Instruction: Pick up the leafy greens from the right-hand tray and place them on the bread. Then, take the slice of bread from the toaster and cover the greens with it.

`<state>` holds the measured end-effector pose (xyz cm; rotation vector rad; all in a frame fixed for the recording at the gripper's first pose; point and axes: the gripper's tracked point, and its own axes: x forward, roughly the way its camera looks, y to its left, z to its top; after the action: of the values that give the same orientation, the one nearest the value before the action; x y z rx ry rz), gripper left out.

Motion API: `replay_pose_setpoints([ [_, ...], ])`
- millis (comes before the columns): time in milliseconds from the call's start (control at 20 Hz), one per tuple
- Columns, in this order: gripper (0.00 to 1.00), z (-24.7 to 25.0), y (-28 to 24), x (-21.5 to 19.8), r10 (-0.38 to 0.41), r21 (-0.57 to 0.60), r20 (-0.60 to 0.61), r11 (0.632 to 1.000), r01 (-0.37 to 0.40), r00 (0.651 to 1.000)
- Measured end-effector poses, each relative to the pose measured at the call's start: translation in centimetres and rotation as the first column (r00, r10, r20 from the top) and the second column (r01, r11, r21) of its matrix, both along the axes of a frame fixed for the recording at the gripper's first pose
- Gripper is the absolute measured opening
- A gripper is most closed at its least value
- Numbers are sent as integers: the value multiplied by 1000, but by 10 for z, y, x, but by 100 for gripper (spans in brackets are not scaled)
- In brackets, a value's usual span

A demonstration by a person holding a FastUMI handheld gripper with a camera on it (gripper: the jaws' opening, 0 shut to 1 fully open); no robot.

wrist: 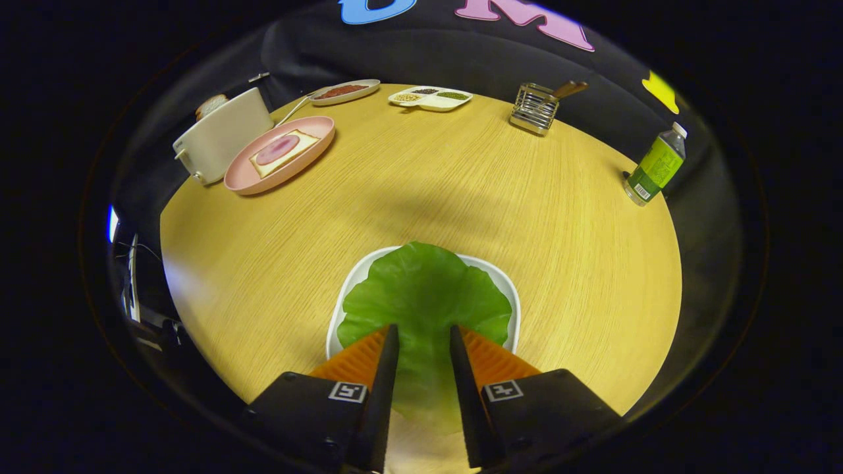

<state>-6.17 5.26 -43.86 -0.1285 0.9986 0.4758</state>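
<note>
A broad stretch of bare wooden table (421,191) is lying open between the white tray (507,289) just ahead of the fingers and the pink plate (240,179) far off near the table's edge, where the bread (299,146) is sitting under a slice of meat beside the toaster (220,135). The gripper (423,332) is standing narrowly parted over the leafy greens (421,289), a broad, glossy leaf overhanging the tray's near rim; whether the fingers are pressing it cannot be told.
</note>
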Motion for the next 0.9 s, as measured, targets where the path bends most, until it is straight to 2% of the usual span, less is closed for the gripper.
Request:
replay_pose_setpoints([
  [100,12,0,1,-1,-16,8,2,1000,16,1000],
  [150,7,2,-2,-1,-19,11,3,1000,19,1000],
  [400,6,32,0,2,-84,76,37,994,81,996],
  [600,5,86,7,4,-79,104,126,992,66,989],
  [900,5,166,69,17,-47,188,198,982,9,979],
])
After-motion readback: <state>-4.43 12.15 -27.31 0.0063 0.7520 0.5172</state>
